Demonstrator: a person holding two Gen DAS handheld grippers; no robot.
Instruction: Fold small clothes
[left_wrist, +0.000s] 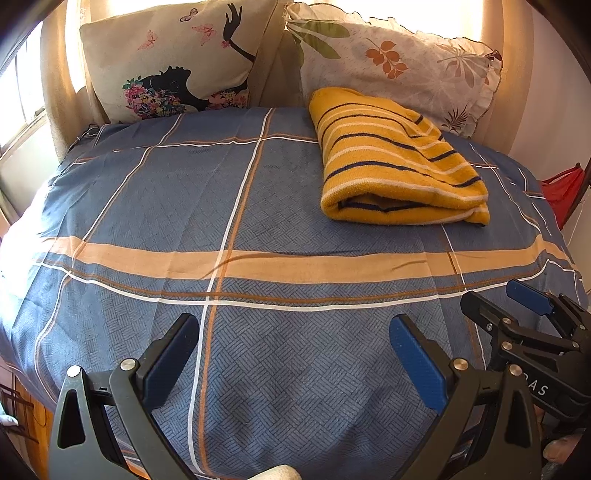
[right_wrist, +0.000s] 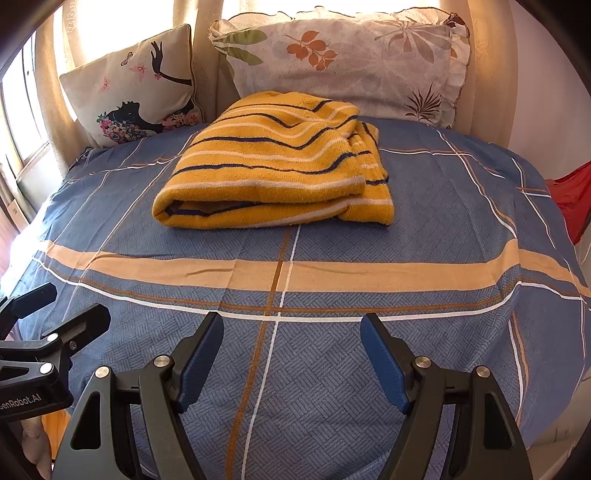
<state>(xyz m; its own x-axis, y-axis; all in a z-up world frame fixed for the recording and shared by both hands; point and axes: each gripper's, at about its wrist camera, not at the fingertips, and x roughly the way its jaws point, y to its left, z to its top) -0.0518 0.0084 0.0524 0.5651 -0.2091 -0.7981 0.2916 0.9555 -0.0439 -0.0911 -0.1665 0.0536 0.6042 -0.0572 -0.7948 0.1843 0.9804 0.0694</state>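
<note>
My left gripper (left_wrist: 293, 354) and right gripper (right_wrist: 291, 354) both hover over the near edge of the bed (left_wrist: 147, 206), fingers spread apart and holding nothing. The yellow striped garment (right_wrist: 277, 173) lies folded at the far side by the leaf-print pillow (right_wrist: 343, 62), so I judge this fold finished and it sits clear of my working space.

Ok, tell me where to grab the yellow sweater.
Take the sweater at its near folded edge, coming in low from the front with the right gripper. That edge is a thick roll facing the grippers, lifted slightly off the bedsheet, so a finger can slip under.
</note>
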